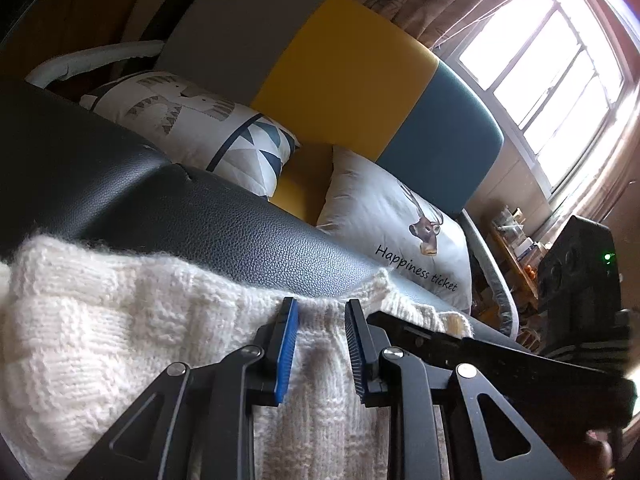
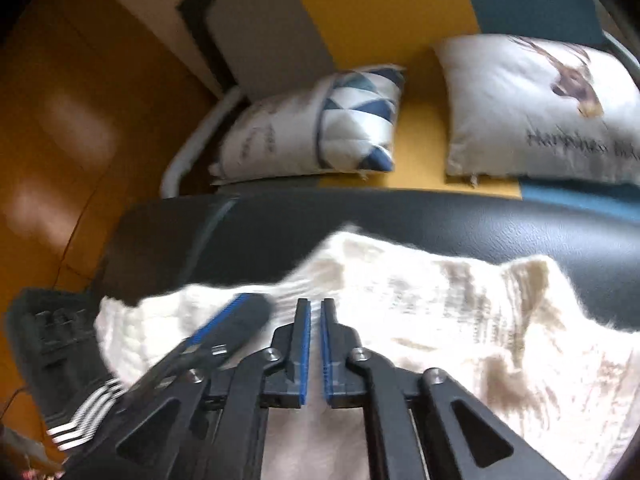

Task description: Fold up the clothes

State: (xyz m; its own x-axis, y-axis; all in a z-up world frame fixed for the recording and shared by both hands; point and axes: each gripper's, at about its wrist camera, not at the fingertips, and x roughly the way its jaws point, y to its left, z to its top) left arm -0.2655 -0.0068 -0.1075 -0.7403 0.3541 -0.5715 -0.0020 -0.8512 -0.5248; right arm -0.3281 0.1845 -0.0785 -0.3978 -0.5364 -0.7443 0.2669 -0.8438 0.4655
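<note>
- While the cream knitted sweater (image 1: 132,332) lies spread over the black leather surface (image 1: 224,220), we pinch a bunched ridge of its knit between the pads of the left gripper (image 1: 320,320), which clasps the fabric at the sweater's far hem.
- In the right wrist view, the right gripper (image 2: 315,308) has its pads drawn almost together over the sweater (image 2: 420,312); we cannot tell from the blurred picture whether any yarn is caught between them, though the jaws are clenched.
- Also in that view, the left gripper (image 2: 240,312) enters just left of the right one, both close together above the sweater's middle.
- To do this step well, we judge that both grips should sit on one hem line, level with each other, so that the fold falls straight and the loose knit does not stretch.
- A full pinch of fabric seems wiser than a single strand, since the knit looks soft and likely to snag on the ribbed pads.
- Beyond the sweater, a strip of bare leather stays free up to the surface's far edge; past that edge stand the triangle-print cushion (image 1: 208,128) and the deer cushion (image 1: 400,224).
- Left of the sweater, the surface ends near a dark striped garment (image 2: 60,380) and the wooden floor (image 2: 60,140), so we judge room for moving is better toward the far side.
</note>
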